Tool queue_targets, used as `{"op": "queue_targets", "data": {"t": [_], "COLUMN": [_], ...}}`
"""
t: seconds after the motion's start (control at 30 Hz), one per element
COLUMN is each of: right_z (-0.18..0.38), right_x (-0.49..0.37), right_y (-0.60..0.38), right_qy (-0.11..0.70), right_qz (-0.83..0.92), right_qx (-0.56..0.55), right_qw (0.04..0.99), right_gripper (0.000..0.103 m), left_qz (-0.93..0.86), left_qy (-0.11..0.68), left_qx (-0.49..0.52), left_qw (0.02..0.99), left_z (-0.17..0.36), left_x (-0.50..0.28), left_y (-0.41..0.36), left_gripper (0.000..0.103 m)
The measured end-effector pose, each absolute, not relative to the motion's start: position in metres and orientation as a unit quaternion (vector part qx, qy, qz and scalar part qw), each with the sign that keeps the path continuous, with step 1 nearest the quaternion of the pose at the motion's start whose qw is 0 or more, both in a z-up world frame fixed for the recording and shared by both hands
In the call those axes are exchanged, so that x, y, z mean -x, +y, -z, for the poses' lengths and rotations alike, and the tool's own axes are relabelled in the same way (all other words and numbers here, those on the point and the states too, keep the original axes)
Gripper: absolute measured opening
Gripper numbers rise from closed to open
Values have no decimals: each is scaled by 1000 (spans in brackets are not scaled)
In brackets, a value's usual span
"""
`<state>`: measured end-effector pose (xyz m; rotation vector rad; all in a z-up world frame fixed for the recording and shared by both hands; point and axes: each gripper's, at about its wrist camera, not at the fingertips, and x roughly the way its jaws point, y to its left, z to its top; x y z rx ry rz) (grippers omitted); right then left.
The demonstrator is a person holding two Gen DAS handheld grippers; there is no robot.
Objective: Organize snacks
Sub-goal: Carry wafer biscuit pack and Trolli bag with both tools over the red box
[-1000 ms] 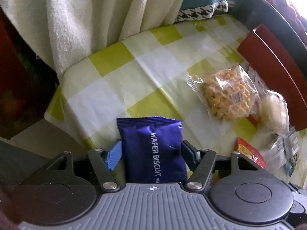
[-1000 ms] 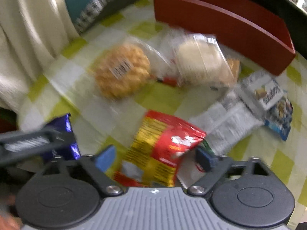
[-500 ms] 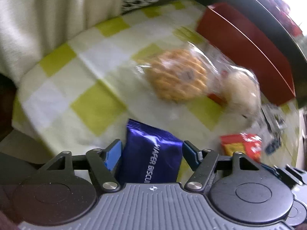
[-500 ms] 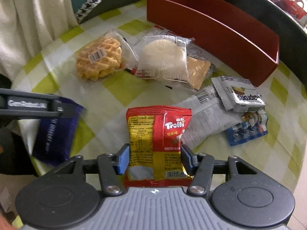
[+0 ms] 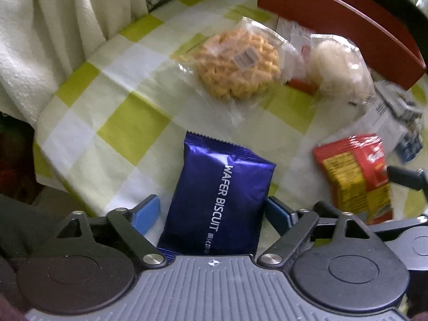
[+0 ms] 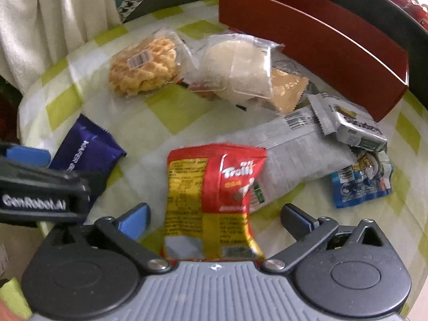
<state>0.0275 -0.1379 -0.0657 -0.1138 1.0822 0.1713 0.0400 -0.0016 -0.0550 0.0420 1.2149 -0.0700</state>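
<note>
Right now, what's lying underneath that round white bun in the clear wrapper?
Poking out from under the white bun are a gold packet on one side and a red-edged wrapper on the other. Most of both is covered, so their labels cannot be read.

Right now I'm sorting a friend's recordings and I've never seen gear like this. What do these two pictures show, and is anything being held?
There is no robot here. A person holds a two-finger tool in each hand, and each tool has a wide-angle camera that looks forward along its fingers. One picture comes from the left gripper, the other from the right gripper.

Both look at a table with a green-checked cloth. On it lie a wrapped waffle, a pale round cake, several small packets and a long red tray.

A blue wafer biscuit packet sits between the left fingers, and a red Trolli packet sits between the right ones. Both pairs of jaws stand open, so nothing looks firmly gripped.
</note>
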Motion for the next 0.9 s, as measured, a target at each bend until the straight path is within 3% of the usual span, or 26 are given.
{"op": "queue_targets", "data": {"t": [0.1,0.13,0.2,0.23,0.37,0.9], "right_z": [63,61,54,50,48,-4], "right_x": [-24,-22,-17,-16,-11,22], "right_y": [-143,-144,-149,-152,-155,-178], "right_qy": [511,510,507,506,510,457], "right_qz": [-98,-98,-95,-94,-89,-72], "right_qx": [66,71,65,56,56,2], "right_qw": [851,852,854,855,854,887], "right_gripper": [101,91,61,59,56,55], "left_qz": [31,30,35,37,46,70], "left_qy": [569,572,574,574,573,534], "left_qx": [-39,-30,-35,-36,-35,7], "left_qw": [821,819,817,817,817,843], "left_z": [57,58,58,57,52,7], "left_x": [-40,-41,-41,-40,-36,-32], "left_y": [-6,-3,-3,-4,-6,-13], "left_gripper": [95,95,94,91,78,77]}}
